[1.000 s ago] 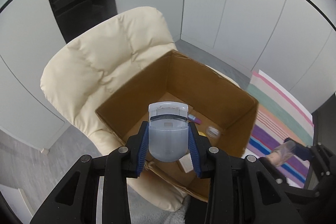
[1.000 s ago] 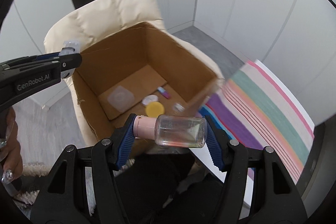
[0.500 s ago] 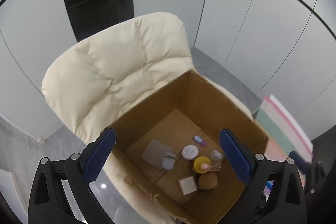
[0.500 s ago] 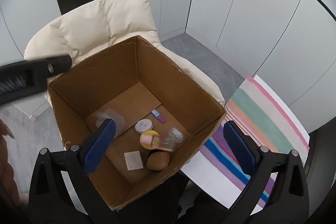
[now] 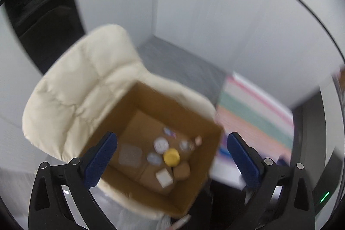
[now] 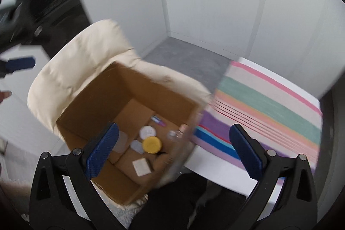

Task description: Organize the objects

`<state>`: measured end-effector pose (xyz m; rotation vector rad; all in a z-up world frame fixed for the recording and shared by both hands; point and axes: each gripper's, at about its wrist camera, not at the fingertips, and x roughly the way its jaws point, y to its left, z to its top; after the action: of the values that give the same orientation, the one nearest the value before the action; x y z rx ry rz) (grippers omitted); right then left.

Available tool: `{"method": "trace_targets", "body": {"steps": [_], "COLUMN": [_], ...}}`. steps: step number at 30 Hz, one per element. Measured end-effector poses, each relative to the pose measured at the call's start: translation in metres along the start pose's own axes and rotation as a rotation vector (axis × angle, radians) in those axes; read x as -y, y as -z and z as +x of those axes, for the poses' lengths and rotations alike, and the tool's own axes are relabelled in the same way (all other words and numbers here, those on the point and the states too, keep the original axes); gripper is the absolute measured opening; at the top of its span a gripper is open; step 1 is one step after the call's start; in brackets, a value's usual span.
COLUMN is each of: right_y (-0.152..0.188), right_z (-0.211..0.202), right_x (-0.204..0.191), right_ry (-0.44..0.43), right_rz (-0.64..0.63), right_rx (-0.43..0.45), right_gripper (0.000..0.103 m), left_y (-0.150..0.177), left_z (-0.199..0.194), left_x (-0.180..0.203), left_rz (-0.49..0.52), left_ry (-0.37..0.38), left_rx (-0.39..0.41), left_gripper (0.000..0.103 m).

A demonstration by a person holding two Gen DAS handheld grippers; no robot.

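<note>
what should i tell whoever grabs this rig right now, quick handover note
Left claw: open, nothing in it.
Right claw: open, nothing in it. Both have just been opening, with nothing between the fingers.
Cardboard box sits on the cream chair. Inside on its floor: yellow lid, white round jar, clear bottle with pink cap, a flat clear case, a white square piece, a brown lump.
Done: those items lie in the box.
Left: the views are blurred; no loose item shows outside the box. Check the striped cloth nearby.

Both views motion-blurred; small items in box (image 5: 195,120) too smeared to ID.
</note>
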<state>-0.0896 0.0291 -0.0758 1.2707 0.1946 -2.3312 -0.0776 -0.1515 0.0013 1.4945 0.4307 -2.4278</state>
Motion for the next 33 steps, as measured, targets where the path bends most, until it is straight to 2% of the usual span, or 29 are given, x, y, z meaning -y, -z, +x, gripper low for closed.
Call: {"method": "trace_targets", "body": {"steps": [3,6,7,9,10,14,18,20,24,28,33], "right_y": [0.008,0.024,0.03,0.041,0.044,0.051,0.063,0.065,0.075,0.08,0.084], "right_z": [-0.033,-0.074,-0.087,-0.116,-0.125,-0.151,-0.161,-0.165,-0.177,-0.184,-0.188], "right_x": [0.032,0.06,0.067,0.08,0.084,0.099,0.103,0.098,0.094,0.099,0.101], "right_ry": [0.042,0.128,0.148,0.182,0.187,0.184,0.164,0.188,0.25,0.264,0.287], "right_rz": [0.117,0.285,0.329,0.393,0.406,0.435,0.474,0.455,0.45,0.462,0.484], "right_rx": [0.048,0.099,0.111,0.125,0.108,-0.062,-0.147,-0.156,-0.13,-0.116,-0.097], "right_gripper": [0.103,0.103,0.103,0.103,0.103,0.103,0.103,0.103,0.103,0.103,0.103], "left_y": [0.026,0.044,0.049,0.062,0.068,0.084,0.095,0.097,0.1,0.103,0.107], "left_z": [-0.013,-0.031,-0.037,-0.051,-0.058,-0.083,-0.105,-0.112,-0.11,-0.103,-0.103], "left_x": [0.029,0.059,0.066,0.083,0.09,0.11,0.13,0.135,0.147,0.155,0.159], "left_rz": [0.11,0.212,0.238,0.278,0.296,0.363,0.43,0.441,0.457,0.48,0.483], "left_ry": [0.069,0.095,0.097,0.057,0.039,-0.012,-0.04,-0.032,-0.029,-0.003,0.001], "left_rx": [0.001,-0.019,-0.027,-0.054,-0.042,0.021,0.091,0.102,0.069,0.02,0.007], "left_gripper": [0.102,0.102,0.102,0.102,0.102,0.102,0.102,0.102,0.102,0.102,0.102]}}
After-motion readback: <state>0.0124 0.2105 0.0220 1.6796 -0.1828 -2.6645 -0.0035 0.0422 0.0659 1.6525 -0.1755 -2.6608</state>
